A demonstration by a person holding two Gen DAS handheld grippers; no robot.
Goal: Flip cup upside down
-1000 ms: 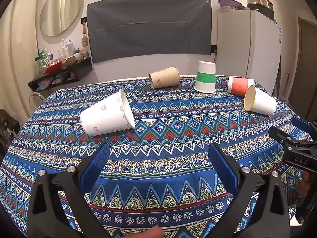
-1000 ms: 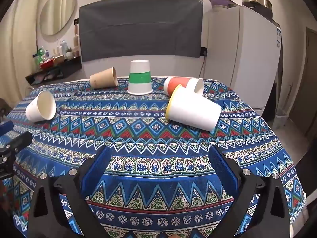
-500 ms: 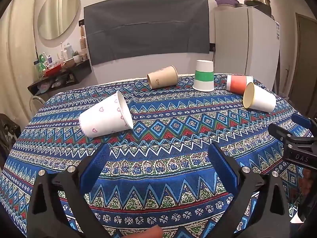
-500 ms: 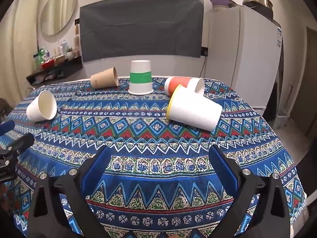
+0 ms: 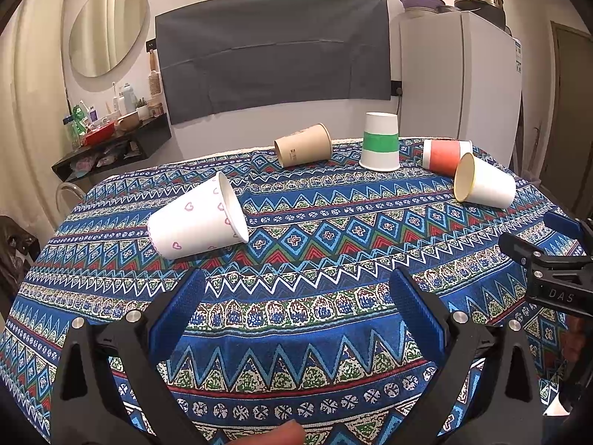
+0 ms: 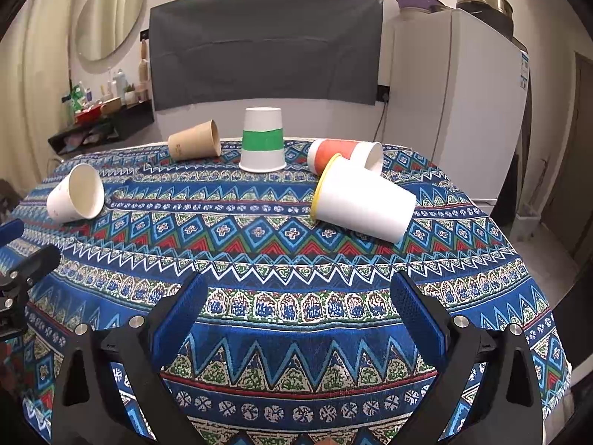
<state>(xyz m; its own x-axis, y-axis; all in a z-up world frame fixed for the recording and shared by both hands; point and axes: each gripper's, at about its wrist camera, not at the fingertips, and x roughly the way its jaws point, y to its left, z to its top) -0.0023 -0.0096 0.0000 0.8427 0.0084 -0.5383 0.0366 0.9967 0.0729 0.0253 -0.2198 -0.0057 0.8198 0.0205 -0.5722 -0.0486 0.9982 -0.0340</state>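
Heart-print cup [image 5: 196, 220]: on its side, ahead-left of left gripper [image 5: 292, 307]; rim toward green-banded cup [image 5: 380, 141]. Both jaws wide, empty; right gripper [image 6: 296, 307] farther.

Both wrist views low over the near table edge, facing the wall, sharing the green-banded cup [image 5: 380, 141] [image 6: 262, 140]

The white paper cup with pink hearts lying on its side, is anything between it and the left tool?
Nothing visible. The white paper cup with pink hearts lies on its side ahead and slightly left of the open left tool, with only bare patterned blue tablecloth between them. The other cups sit farther back.
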